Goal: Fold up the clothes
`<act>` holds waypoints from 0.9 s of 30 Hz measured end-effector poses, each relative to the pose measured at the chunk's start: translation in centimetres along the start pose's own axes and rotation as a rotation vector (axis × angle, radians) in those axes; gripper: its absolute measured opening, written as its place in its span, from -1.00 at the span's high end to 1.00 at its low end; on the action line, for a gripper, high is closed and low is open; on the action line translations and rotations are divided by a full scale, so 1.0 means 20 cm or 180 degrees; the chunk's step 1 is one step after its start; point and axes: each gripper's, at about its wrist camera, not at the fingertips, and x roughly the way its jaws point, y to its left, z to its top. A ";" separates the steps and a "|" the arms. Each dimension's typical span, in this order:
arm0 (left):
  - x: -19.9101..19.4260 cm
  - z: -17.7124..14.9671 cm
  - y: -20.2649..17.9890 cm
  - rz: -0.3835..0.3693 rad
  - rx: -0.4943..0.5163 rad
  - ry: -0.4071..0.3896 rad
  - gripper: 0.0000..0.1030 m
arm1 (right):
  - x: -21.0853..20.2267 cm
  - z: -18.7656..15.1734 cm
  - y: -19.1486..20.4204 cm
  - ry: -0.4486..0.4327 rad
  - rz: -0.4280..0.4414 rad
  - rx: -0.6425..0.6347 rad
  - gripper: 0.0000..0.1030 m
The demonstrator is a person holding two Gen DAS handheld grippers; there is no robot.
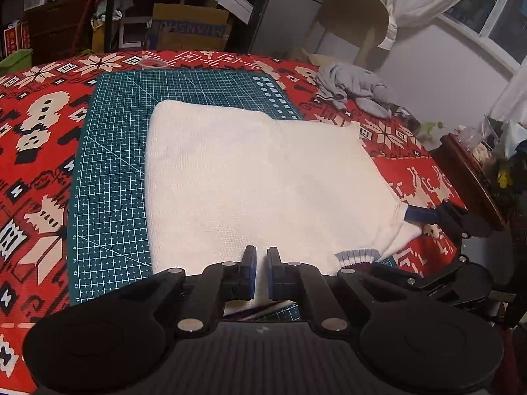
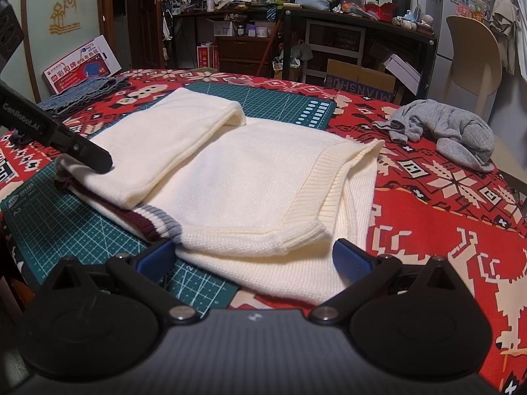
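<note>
Closest in, the left gripper sits low over the near edge of the cream sweater, its blue pads almost together with just a thin slit between them, and I can't tell whether any knit is actually pinched in there. The right gripper is spread wide, one finger on either side of the sweater's near folded corner, nothing clamped. The sweater lies folded mostly on the green cutting mat, its right part spilling onto the red patterned tablecloth. From the right wrist camera you can see a sleeve folded across the body, and a striped grey and maroon cuff poking out at the near left. Further back on the right there's a crumpled grey garment, at the far left a folded stack of denim, and behind the table a pale wooden chair.
</note>
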 end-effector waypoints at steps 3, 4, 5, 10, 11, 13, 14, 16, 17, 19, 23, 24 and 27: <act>0.00 0.00 0.00 -0.0026 -0.0050 0.0008 0.86 | 0.00 0.00 0.00 0.0000 0.0000 -0.0002 -0.99; -0.01 0.00 0.00 -0.0031 -0.0063 0.0011 0.86 | 0.00 0.00 0.00 0.0001 0.0000 -0.0002 -0.99; -0.01 0.00 0.00 -0.0037 -0.0067 0.0012 0.86 | 0.00 0.00 0.00 0.0001 0.0000 -0.0002 -0.99; -0.01 0.01 0.00 -0.0037 -0.0083 0.0047 0.86 | 0.00 0.00 0.00 -0.0003 0.0000 -0.0001 -0.99; -0.01 0.01 0.00 -0.0037 -0.0093 0.0059 0.86 | 0.00 0.00 0.00 -0.0017 -0.0001 0.0005 -0.99; -0.01 0.01 0.01 -0.0039 -0.0108 0.0077 0.86 | 0.00 0.00 0.00 -0.0044 -0.0003 0.0017 -0.99; -0.01 0.01 0.01 -0.0046 -0.0115 0.0083 0.85 | 0.00 0.00 0.00 -0.0053 -0.0007 0.0018 -0.99; -0.01 0.01 0.01 -0.0059 -0.0127 0.0095 0.78 | 0.01 0.00 0.01 -0.0054 -0.0019 0.0004 -0.99; -0.01 0.01 0.02 -0.0065 -0.0124 0.0102 0.78 | 0.01 0.00 0.01 -0.0056 -0.0017 0.0006 -0.99; 0.00 0.02 0.02 -0.0069 -0.0128 0.0113 0.78 | 0.01 0.00 0.01 -0.0059 -0.0017 0.0004 -0.99; 0.00 0.03 0.02 -0.0070 -0.0128 0.0134 0.78 | 0.02 0.00 0.01 -0.0070 -0.0024 0.0009 -0.99; 0.00 0.02 0.02 -0.0080 -0.0131 0.0136 0.78 | 0.02 0.00 0.01 -0.0076 -0.0027 0.0007 -0.99; 0.00 0.03 0.03 -0.0111 -0.0154 0.0149 0.78 | 0.02 0.00 0.01 -0.0070 -0.0034 -0.0001 -0.99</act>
